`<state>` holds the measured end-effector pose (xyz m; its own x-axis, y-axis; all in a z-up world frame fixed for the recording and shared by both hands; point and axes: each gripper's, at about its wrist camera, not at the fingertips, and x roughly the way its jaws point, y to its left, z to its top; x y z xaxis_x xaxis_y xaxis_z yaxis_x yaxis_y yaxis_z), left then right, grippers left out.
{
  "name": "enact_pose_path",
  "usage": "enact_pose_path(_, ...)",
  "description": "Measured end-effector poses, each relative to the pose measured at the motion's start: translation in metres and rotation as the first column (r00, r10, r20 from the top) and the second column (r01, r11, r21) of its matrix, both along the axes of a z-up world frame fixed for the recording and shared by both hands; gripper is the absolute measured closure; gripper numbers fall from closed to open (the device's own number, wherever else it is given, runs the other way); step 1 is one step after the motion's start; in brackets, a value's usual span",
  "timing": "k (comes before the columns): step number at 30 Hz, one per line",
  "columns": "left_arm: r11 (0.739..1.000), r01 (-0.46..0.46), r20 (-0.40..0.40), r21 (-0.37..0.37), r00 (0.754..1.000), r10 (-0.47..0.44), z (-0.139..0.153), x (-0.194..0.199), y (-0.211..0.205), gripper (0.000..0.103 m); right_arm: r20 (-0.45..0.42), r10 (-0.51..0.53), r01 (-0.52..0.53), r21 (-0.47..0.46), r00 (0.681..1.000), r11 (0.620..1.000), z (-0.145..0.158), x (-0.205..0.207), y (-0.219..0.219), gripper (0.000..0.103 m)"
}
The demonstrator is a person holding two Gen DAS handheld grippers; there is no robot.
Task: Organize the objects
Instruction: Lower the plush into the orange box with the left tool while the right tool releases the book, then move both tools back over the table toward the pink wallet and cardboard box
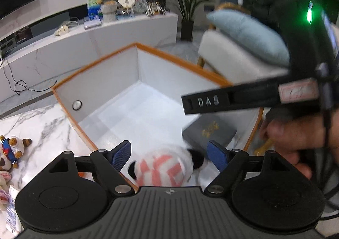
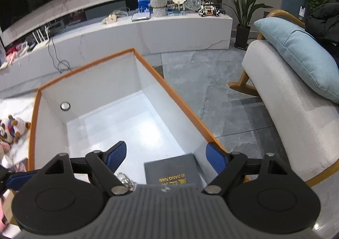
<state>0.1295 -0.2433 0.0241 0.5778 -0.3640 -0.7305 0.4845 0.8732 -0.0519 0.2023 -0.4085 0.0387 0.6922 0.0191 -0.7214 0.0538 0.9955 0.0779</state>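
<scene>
A white storage box with an orange rim [image 1: 180, 60] [image 2: 184, 103] stands open on the marble table. A dark grey book with gold lettering [image 1: 208, 130] [image 2: 172, 172] lies on its floor at the near right. My left gripper [image 1: 168, 155] is open above the box. A blurred white plush toy with pink stripes and black ears [image 1: 164, 168] sits just below and between its blue pads, apart from them. My right gripper [image 2: 166, 155] is open and empty over the book. It shows in the left wrist view as a black bar [image 1: 233, 100].
Several small plush toys [image 1: 12, 150] [image 2: 10, 129] lie on the marble table [image 1: 42, 131] left of the box. A shiny metal object [image 2: 125, 179] lies in the box by the book. An armchair with a blue cushion [image 2: 296, 52] stands right. A TV console [image 2: 148, 31] is behind.
</scene>
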Motion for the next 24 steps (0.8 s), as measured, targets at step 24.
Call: enact_pose_path(24, 0.937, -0.348, -0.010, 0.009, 0.937, 0.349, -0.004, -0.035, 0.195, 0.010, 0.188, 0.153, -0.168, 0.066, 0.970, 0.984, 0.041, -0.016, 0.084, 0.020)
